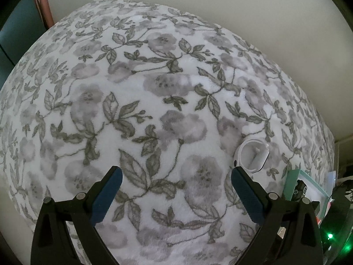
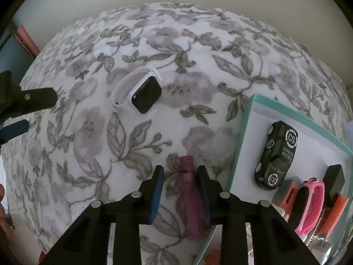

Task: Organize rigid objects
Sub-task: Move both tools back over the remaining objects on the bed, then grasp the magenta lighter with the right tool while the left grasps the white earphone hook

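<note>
1. The floral blanket looks like soft, fuzzy, matt cloth.
2. The white watch has a glossy black face and a smooth band.
3. The toy car looks glossy.
4. The pink bottle looks like translucent plastic.

A white smartwatch with a dark square face is seen lying tilted on the floral blanket. A small magenta bottle lies nearer, beside the teal-rimmed tray, in which a black toy car and a pink band are held.
</note>
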### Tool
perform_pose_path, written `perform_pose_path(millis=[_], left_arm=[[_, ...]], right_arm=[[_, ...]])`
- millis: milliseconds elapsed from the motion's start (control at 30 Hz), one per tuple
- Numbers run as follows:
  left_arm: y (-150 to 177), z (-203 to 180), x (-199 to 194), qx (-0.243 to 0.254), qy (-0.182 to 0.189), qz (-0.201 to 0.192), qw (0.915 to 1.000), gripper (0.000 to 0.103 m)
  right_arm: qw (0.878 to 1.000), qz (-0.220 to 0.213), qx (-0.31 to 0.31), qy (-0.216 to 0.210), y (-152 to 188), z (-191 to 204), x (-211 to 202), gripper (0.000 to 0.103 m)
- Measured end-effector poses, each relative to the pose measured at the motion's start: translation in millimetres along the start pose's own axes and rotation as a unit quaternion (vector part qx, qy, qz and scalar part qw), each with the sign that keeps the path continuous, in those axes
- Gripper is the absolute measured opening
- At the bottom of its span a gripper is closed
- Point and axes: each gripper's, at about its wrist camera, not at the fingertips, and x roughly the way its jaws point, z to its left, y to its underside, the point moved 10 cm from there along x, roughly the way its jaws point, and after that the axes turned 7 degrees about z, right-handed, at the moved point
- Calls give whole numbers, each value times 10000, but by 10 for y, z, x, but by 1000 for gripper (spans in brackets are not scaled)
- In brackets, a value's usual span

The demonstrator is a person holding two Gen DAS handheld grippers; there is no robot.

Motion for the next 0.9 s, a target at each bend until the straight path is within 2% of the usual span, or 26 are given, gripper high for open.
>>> perform_pose_path(millis=[67, 100, 333, 633, 900], left_arm=[[-3, -8, 13, -13, 22, 3, 10000, 99], [-1, -16, 21, -14, 35, 14, 10000, 99], [8, -162, 71, 165, 176, 98, 9997, 99], [-16, -623, 153, 642, 598, -62, 9961, 99], [-39, -835, 313, 932, 713, -178, 9929, 99]], right_arm=[[10000, 50, -16, 20, 30, 4, 11, 22], [10000, 79, -23, 44, 46, -4, 14, 22], [9999, -99, 18, -9, 69, 19, 17, 22], [9972, -611, 398, -174, -173, -145, -77, 22], [9958, -624, 542, -386, -270, -255, -83, 22]])
